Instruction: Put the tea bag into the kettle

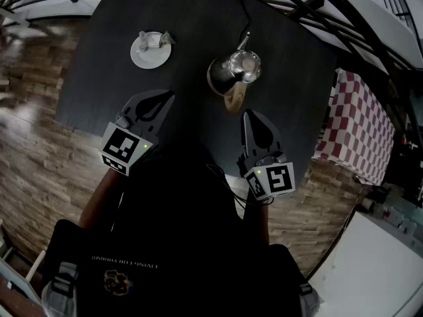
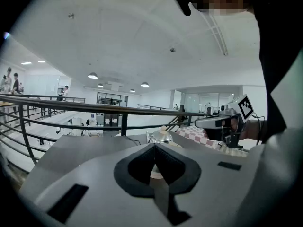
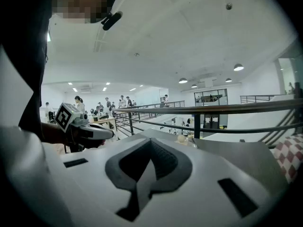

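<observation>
The left gripper (image 1: 160, 103) and the right gripper (image 1: 252, 119) are held over the near edge of the dark worktop (image 1: 192, 18). The fingers of both are clenched together and nothing is caught between them. What appears to be the tea bag (image 1: 154, 41) is seen lying on a small white saucer (image 1: 140, 59) at the far left. It is well apart from the metal kettle (image 1: 234, 71), which is stood upright near the middle with its lid (image 1: 248, 63) seemingly in place. Since the bag looks thin and light, it may be pinched only by a corner and dropped on the way, or the saucer may be dragged along. Unless the lid is lifted first, the bag cannot be put in, and the kettle could be tipped by a careless approach.
</observation>
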Motion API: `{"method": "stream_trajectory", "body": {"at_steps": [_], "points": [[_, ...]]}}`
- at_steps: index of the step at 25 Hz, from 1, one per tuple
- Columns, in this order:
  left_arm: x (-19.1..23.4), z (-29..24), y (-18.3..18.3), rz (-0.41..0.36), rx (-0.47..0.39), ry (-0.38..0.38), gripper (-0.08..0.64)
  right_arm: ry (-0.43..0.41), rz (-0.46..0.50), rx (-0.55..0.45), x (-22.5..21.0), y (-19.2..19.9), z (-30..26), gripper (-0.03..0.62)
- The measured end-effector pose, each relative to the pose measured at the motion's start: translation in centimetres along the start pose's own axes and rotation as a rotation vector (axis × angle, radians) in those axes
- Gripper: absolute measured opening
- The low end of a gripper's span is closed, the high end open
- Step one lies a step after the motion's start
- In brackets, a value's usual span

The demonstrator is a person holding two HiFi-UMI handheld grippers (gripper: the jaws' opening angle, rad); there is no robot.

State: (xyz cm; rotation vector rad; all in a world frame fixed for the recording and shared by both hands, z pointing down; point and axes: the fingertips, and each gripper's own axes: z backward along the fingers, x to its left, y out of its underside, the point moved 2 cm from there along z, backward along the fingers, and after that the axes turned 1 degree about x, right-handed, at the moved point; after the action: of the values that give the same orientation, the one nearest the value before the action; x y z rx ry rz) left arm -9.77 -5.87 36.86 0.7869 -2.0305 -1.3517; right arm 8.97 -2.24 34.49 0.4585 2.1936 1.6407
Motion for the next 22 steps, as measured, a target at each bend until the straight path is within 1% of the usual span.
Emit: {"method": "stream_trajectory", "body": {"at_steps": [13,18,22], "points": [[0.4,0.7,0.1,0.0,-0.008,0.0,0.005,-0.009,0.008,0.002,1.0,-0.1,-0.3,0.017],[0.3,0.9,0.3,0.003,-0.01,0.001,0.005,-0.041,-0.04,-0.027,1.4,-0.4,-0.3,0.019],[0.3,1.0,0.4,0.003,-0.009,0.003,0.005,-0.075,-0.012,-0.01,2.2,-0.2,-0.6,0.02]]}}
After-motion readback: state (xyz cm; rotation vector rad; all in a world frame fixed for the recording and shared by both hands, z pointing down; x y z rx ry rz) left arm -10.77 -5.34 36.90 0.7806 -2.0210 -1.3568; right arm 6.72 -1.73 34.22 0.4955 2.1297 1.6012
